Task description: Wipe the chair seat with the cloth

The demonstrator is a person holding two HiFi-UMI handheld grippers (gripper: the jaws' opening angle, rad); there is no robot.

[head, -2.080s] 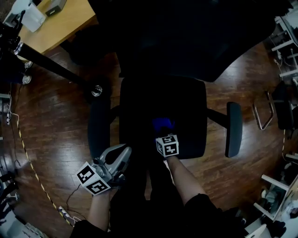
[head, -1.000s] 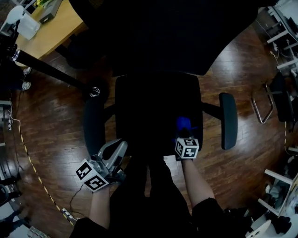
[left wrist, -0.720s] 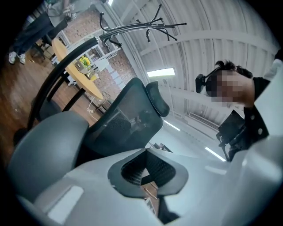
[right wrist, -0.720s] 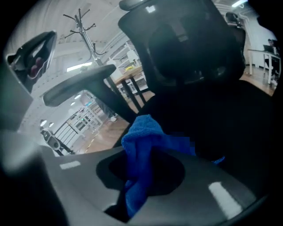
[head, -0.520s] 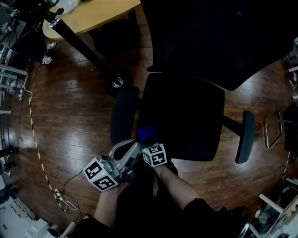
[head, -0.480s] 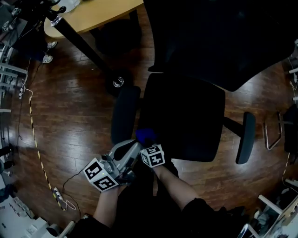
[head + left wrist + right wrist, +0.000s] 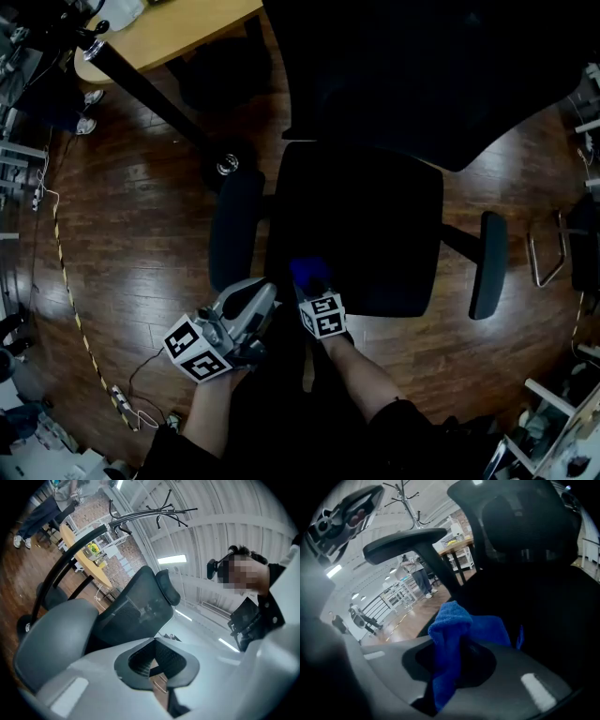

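My right gripper (image 7: 313, 289) is clenched on the blue cloth (image 7: 449, 626): a fold of terry runs down between its jaws, and the rest bunches up just ahead of them. It presses the cloth onto the black chair seat (image 7: 375, 220) near the front edge, towards the seat's left side. The backrest rises beyond the jaws.

My left gripper (image 7: 253, 296) has its jaws pressed together with nothing between them. It hangs off the seat, just beside my right one, and the grey left armrest (image 7: 234, 230) lies close ahead of it.

Each gripper's cube shows only black-and-white square markers.

A second ago my right gripper had the cloth at the seat's front right. Half a second ago it was at the front left corner, almost touching my left gripper. Now it sits a little further in from that corner. My left gripper has kept its place by the armrest.
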